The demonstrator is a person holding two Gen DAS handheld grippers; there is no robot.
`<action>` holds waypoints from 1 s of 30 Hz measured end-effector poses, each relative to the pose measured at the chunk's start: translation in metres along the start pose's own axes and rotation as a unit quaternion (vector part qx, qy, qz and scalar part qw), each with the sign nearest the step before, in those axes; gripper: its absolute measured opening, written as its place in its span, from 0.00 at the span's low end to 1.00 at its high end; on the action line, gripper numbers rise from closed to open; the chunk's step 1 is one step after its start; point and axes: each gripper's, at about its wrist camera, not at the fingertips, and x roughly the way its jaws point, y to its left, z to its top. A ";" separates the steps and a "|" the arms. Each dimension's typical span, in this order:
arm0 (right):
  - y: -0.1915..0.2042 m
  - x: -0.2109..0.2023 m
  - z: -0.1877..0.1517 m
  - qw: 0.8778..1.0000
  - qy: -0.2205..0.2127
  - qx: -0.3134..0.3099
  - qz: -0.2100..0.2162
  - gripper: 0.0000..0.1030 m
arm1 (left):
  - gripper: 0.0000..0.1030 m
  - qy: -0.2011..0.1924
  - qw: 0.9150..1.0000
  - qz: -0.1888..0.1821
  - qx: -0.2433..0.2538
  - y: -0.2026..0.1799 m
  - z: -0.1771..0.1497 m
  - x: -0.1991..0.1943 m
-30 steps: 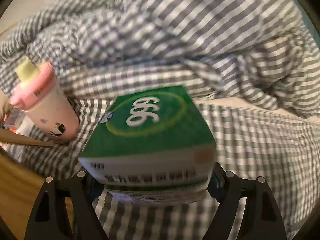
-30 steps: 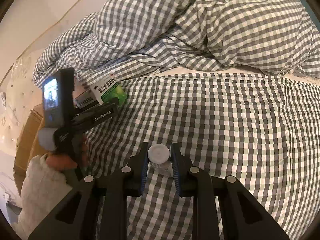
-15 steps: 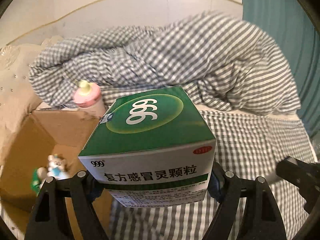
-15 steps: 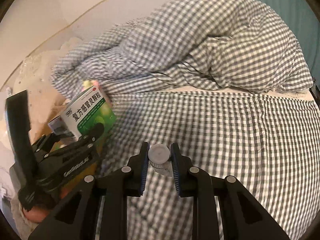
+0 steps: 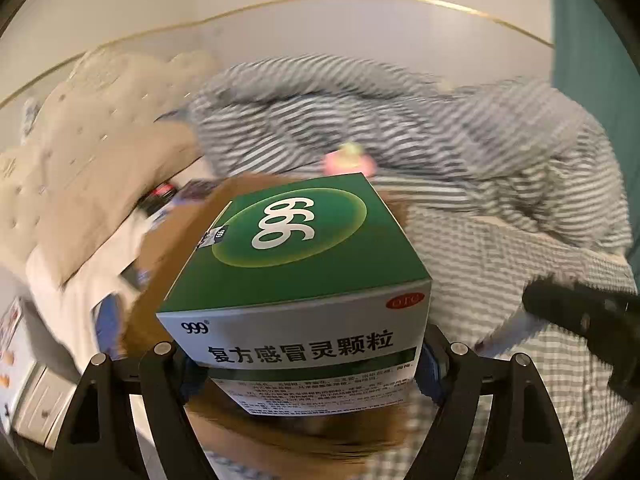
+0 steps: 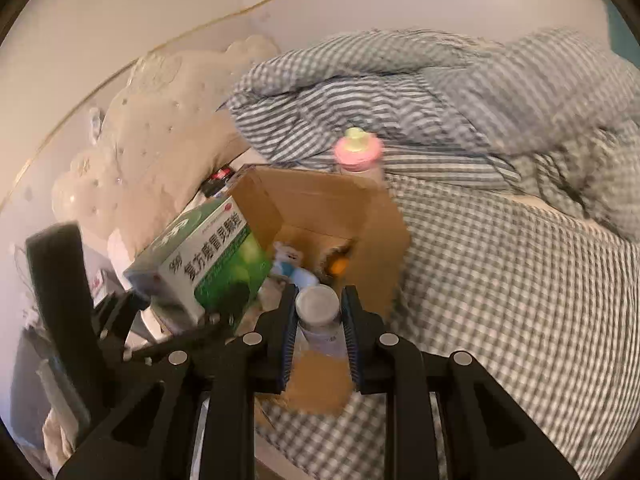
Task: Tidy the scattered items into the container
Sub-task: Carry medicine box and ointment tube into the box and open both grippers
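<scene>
Green-and-white medicine box (image 5: 294,280) sits clamped between the left tongs (image 5: 304,364), pads pressing on its two side faces, green face with the white "999" uppermost. Seen from the right wrist, the same box (image 6: 204,264) hangs at the left edge of the cardboard box (image 6: 320,200), with the left tongs' black frame below and left of it.

Right tongs (image 6: 318,320) are closed on a small bottle (image 6: 318,308) with a pale round cap; the blue pads press on both its sides. The bottle hangs over the near edge of the cardboard box.

Cardboard box stands open on the bed, flaps up. Inside: a small toy figure (image 6: 290,260) in white and blue, and something orange (image 6: 338,266) near the right wall; the rest of the contents is too blurred to tell.

Pink bottle (image 6: 358,150) with a yellow-green top stands just behind the far wall of the cardboard box, against the crumpled checked duvet (image 6: 460,92). Checked sheet (image 6: 520,300) covers the bed to the right.

Beige tufted headboard (image 6: 160,128) is far left, with white wall (image 6: 120,8) above it. In the left wrist view the background is motion-blurred, and the right tongs' black frame (image 5: 584,316) shows at the right edge.
</scene>
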 end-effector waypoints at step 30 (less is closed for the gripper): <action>-0.076 -0.072 -0.099 0.959 -0.049 0.102 -0.261 0.89 | 1.00 -0.064 0.993 -0.054 0.088 -0.055 -0.038 -0.026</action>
